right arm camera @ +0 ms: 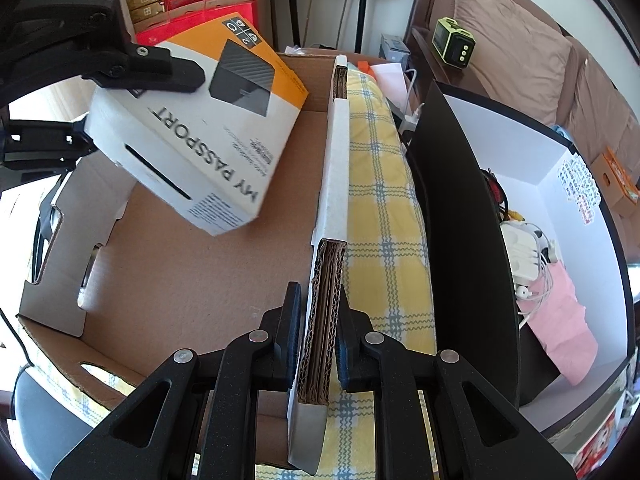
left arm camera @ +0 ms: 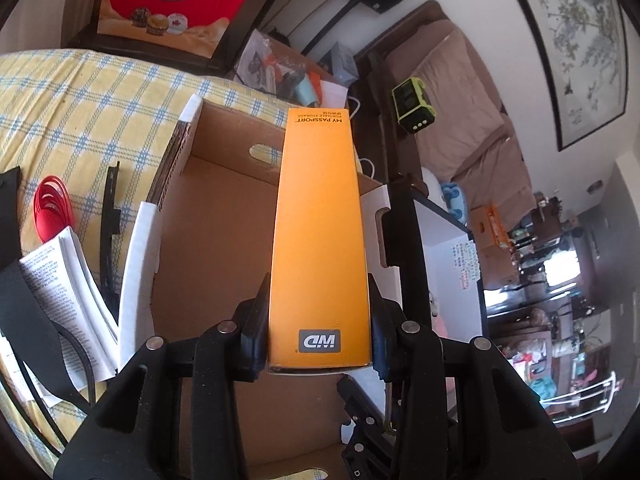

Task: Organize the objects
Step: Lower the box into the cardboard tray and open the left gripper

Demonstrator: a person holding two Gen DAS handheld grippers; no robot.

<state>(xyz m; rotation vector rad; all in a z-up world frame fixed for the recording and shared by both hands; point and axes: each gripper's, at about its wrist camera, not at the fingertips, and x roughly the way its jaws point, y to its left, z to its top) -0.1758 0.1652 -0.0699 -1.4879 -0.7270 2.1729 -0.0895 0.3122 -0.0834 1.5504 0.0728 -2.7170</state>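
Observation:
My left gripper [left arm camera: 318,320] is shut on an orange and white WD My Passport box [left arm camera: 318,236] and holds it above the open cardboard box [left arm camera: 216,232]. In the right wrist view the same My Passport box [right arm camera: 208,128] hangs tilted over the cardboard box floor [right arm camera: 180,280], with the left gripper's finger [right arm camera: 160,68] on it. My right gripper [right arm camera: 318,332] is shut on the cardboard box's right wall [right arm camera: 326,248], one finger inside and one outside. The cardboard box is empty inside.
The box sits on a yellow checked cloth [left arm camera: 80,100]. A booklet [left arm camera: 68,292], a red round item [left arm camera: 52,208] and black straps lie left. A white bin [right arm camera: 560,240] with cables and pink fabric stands right. A green device [left arm camera: 412,104] sits behind.

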